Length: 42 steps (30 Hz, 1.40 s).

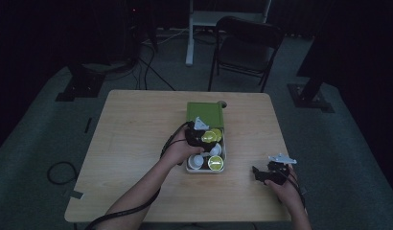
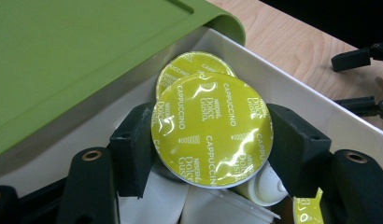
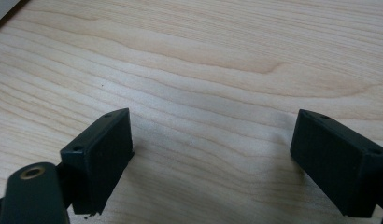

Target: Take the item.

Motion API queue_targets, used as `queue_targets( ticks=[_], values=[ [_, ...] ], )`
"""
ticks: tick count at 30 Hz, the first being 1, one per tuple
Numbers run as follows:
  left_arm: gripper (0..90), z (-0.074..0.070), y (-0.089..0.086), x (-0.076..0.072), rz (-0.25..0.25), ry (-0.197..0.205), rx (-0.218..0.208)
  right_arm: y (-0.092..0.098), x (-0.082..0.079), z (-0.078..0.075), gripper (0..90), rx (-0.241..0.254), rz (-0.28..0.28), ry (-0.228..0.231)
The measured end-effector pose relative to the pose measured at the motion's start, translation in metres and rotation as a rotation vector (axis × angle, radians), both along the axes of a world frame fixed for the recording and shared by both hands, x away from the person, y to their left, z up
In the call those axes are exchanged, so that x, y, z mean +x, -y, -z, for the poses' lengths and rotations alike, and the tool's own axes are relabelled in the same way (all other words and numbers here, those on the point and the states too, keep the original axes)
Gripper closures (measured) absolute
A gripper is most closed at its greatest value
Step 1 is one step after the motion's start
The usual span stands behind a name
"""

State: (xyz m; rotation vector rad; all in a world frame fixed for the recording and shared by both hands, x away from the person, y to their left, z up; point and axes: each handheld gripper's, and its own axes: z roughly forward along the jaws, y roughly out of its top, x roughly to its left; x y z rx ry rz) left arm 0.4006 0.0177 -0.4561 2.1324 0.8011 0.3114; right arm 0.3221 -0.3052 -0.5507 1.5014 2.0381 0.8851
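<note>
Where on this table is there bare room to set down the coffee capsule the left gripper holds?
The table is bare left of the white tray, and between the tray and the right gripper. The tray itself is crowded with capsules. The left gripper is clamped on a yellow-lidded capsule beside the green lid.

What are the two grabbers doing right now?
Left gripper: closed on a yellow-green capsule in the white box.
Right gripper: open, empty, over the table.
</note>
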Motion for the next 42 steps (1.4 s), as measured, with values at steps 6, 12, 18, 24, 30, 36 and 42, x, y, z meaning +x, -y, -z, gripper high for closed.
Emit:
queue_targets(
  ticks=[6, 12, 18, 24, 30, 36, 42],
  values=[
    [38.4, -0.006, 0.000, -0.006, 0.009, -0.001, -0.024, 0.000, 0.000, 0.000, 12.4, 0.000, 0.000, 0.000],
    [38.5, -0.016, -0.001, -0.012, 0.036, 0.016, -0.035, 0.000, 0.000, 0.000, 12.4, 0.001, 0.001, 0.000],
    [38.5, -0.027, -0.005, -0.017, 0.036, 0.027, -0.052, 0.000, 0.000, 0.000, 12.5, -0.001, 0.000, 0.001],
    [38.5, -0.037, -0.012, -0.021, 0.034, 0.056, -0.055, 0.000, 0.000, 0.000, 12.4, -0.001, 0.000, 0.001],
    [38.5, -0.042, -0.021, -0.023, 0.025, 0.074, -0.061, 0.000, 0.000, 0.000, 12.5, 0.000, 0.000, 0.001],
    [38.6, -0.044, -0.031, -0.024, 0.012, 0.077, -0.062, 0.000, 0.000, 0.000, 12.4, 0.000, 0.000, 0.001],
    [38.6, -0.044, -0.041, -0.024, -0.005, 0.079, -0.062, 0.000, 0.000, 0.000, 12.5, -0.001, 0.000, 0.001]
  ],
)
